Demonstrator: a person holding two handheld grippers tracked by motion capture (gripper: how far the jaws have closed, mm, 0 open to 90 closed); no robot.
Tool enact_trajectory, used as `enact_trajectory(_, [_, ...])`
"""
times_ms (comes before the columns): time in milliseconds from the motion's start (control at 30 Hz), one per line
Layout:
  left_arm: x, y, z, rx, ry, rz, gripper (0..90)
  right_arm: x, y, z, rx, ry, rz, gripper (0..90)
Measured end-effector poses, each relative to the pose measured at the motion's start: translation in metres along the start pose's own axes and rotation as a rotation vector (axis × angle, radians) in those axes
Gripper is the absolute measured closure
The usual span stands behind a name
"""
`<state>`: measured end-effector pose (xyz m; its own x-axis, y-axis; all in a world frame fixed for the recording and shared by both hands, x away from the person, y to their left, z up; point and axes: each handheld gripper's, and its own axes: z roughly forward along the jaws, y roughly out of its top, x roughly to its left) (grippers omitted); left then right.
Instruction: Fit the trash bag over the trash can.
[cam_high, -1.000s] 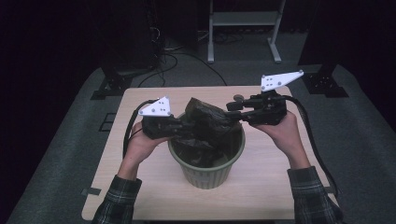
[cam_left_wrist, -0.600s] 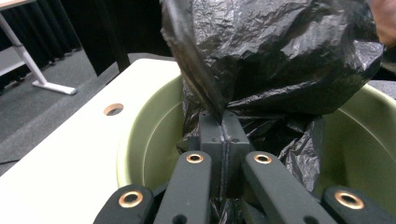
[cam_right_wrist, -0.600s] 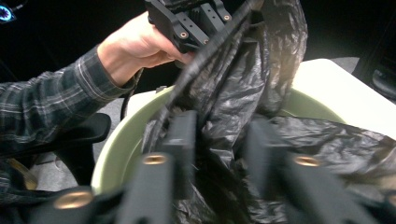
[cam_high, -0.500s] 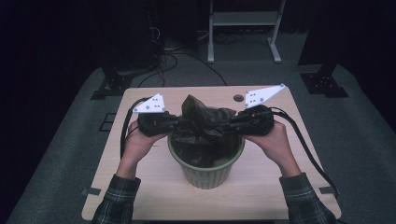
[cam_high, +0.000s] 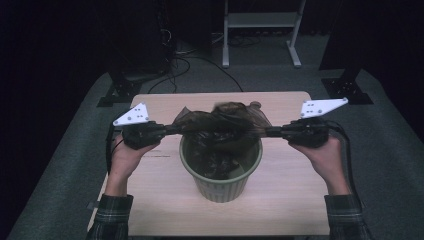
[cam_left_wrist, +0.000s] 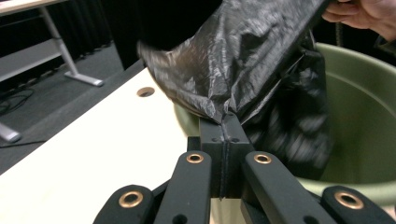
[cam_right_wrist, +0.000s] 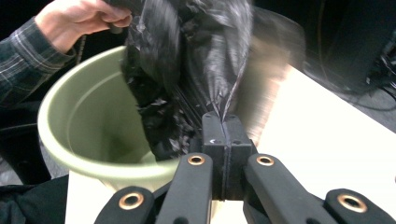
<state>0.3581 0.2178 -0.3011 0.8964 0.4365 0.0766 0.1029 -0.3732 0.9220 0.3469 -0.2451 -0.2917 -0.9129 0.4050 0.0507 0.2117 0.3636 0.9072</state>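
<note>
your left gripper (cam_high: 170, 130) and right gripper (cam_high: 270, 132) clamp the black bag (cam_high: 220, 122), stretched taut above the green bin (cam_high: 221, 185).

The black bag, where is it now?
In the high view the black bag hangs over the green bin at the table's middle, stretched between both grippers.

Both forearms enter from the bottom of the high view, one at lower left and one at lower right, in plaid sleeves. The left hand (cam_high: 126, 155) holds the left gripper (cam_high: 172, 129) at centre left, pointing level toward the middle of the frame with its jaws pressed together. The right hand (cam_high: 325, 152) holds the right gripper (cam_high: 270, 131) at centre right, pointing inward; its jaws have just been closing and now meet. The two grippers stand well apart, facing each other at the same height.
</note>
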Motion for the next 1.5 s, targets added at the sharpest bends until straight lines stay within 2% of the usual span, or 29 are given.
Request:
enact_trajectory(100, [0.004, -0.008, -0.009, -0.004, 0.019, -0.019, 89.9, -0.008, -0.016, -0.016, -0.009, -0.040, 0.033, 89.9])
enact_trajectory(267, [0.006, -0.019, -0.016, 0.003, 0.037, -0.034, 89.8, -0.016, -0.032, -0.027, 0.009, -0.077, 0.066, 90.0])
enact_trajectory(400, [0.006, -0.024, -0.014, 0.024, 0.047, -0.038, 89.8, -0.016, -0.037, -0.025, 0.034, -0.086, 0.070, 89.8])
enact_trajectory(433, [0.006, -0.024, -0.013, 0.026, 0.041, -0.038, 89.7, -0.016, -0.037, -0.024, 0.034, -0.084, 0.068, 87.5])
enact_trajectory(467, [0.006, -0.024, -0.014, 0.017, 0.037, -0.037, 89.7, -0.016, -0.036, -0.024, 0.028, -0.081, 0.073, 79.3])
enact_trajectory(533, [0.006, -0.023, -0.015, -0.001, 0.019, -0.039, 89.5, -0.017, -0.033, -0.027, -0.003, -0.073, 0.085, 68.7])
enact_trajectory(633, [0.004, -0.019, -0.016, -0.011, 0.012, -0.029, 89.4, -0.014, -0.021, -0.034, -0.066, -0.072, 0.080, 63.1])
enact_trajectory(733, [0.004, -0.016, -0.015, -0.009, 0.014, -0.027, 86.2, -0.011, -0.006, -0.035, -0.082, -0.066, 0.052, 60.4])
enact_trajectory(767, [0.003, -0.015, -0.015, -0.008, 0.023, -0.031, 80.9, -0.009, -0.001, -0.034, -0.084, -0.063, 0.044, 58.9])
enact_trajectory(800, [0.003, -0.014, -0.015, -0.009, 0.035, -0.029, 69.4, -0.008, 0.006, -0.032, -0.087, -0.064, 0.035, 56.5])
enact_trajectory(833, [0.002, -0.013, -0.017, -0.016, 0.043, -0.023, 64.7, -0.007, 0.010, -0.031, -0.088, -0.070, 0.030, 54.6])
enact_trajectory(900, [0.000, -0.009, -0.022, -0.043, 0.069, -0.023, 51.6, -0.006, 0.018, -0.030, -0.100, -0.073, 0.016, 52.1])
enact_trajectory(1000, [-0.003, 0.003, -0.031, -0.080, 0.092, -0.002, 43.1, -0.004, 0.029, -0.030, -0.122, -0.085, 0.005, 47.5])
enact_trajectory(1067, [-0.005, 0.011, -0.031, -0.094, 0.092, 0.017, 41.5, -0.004, 0.036, -0.027, -0.137, -0.071, -0.002, 47.7])
enact_trajectory(1133, [-0.008, 0.021, -0.027, -0.108, 0.082, 0.035, 40.5, -0.002, 0.043, -0.017, -0.130, -0.057, -0.017, 48.2])
enact_trajectory(1200, [-0.011, 0.031, -0.018, -0.111, 0.066, 0.055, 40.3, -0.001, 0.050, -0.004, -0.112, -0.037, -0.025, 48.7])
enact_trajectory(1300, [-0.015, 0.045, -0.001, -0.111, 0.039, 0.083, 39.8, -0.003, 0.055, 0.015, -0.077, -0.035, -0.033, 49.0])
enact_trajectory(1367, [-0.015, 0.052, 0.008, -0.106, 0.038, 0.099, 39.4, -0.008, 0.055, 0.026, -0.046, -0.063, -0.032, 48.6])
enact_trajectory(1500, [-0.011, 0.065, 0.027, -0.095, 0.029, 0.113, 38.9, -0.020, 0.048, 0.030, -0.031, -0.093, 0.000, 48.7])
